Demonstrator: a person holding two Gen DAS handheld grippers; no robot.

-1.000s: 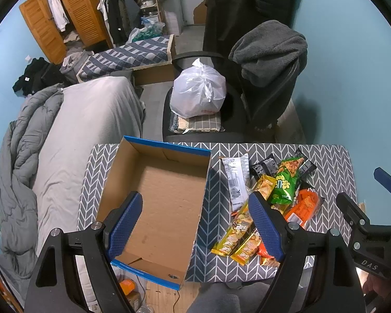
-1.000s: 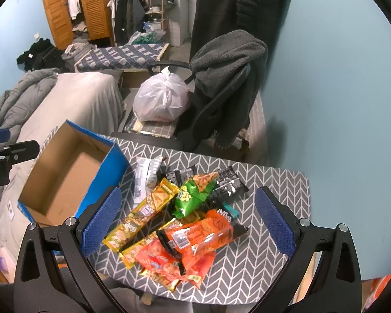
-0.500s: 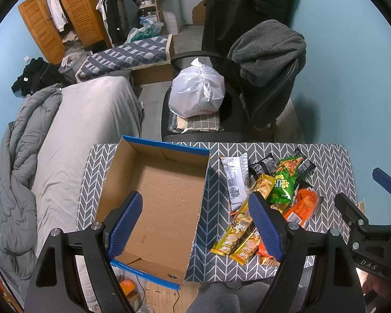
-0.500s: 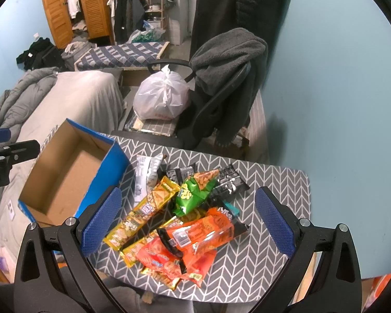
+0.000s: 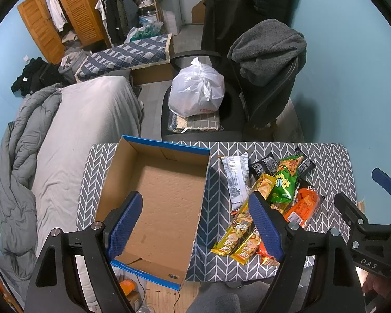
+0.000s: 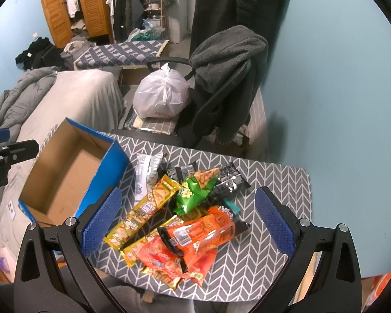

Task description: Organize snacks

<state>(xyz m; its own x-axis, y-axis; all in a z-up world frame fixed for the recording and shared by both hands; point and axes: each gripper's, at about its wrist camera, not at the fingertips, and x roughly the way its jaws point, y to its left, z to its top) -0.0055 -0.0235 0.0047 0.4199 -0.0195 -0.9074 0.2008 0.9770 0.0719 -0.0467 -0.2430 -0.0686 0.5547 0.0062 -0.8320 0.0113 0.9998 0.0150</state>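
An open, empty cardboard box with blue outer walls (image 5: 156, 195) (image 6: 65, 177) sits on the left of the chevron-cloth table (image 5: 331, 156) (image 6: 281, 182). To its right lies a pile of snacks: a green bag (image 5: 284, 182) (image 6: 193, 190), orange packs (image 5: 302, 206) (image 6: 203, 232), long yellow bars (image 5: 239, 224) (image 6: 143, 211), a white pack (image 5: 234, 177) (image 6: 146, 172) and black packs (image 6: 229, 177). My left gripper (image 5: 195, 224) is open and empty above the box's near right side. My right gripper (image 6: 187, 221) is open and empty above the snack pile.
An office chair with a white plastic bag (image 5: 195, 94) (image 6: 161, 94) and a grey fleece (image 5: 268, 49) stands behind the table. A bed with grey bedding (image 5: 73, 130) lies to the left. A blue wall is on the right.
Both views have shifted only slightly; the scene sits a touch lower and closer. Nothing was picked up or moved, and both grippers stay open.
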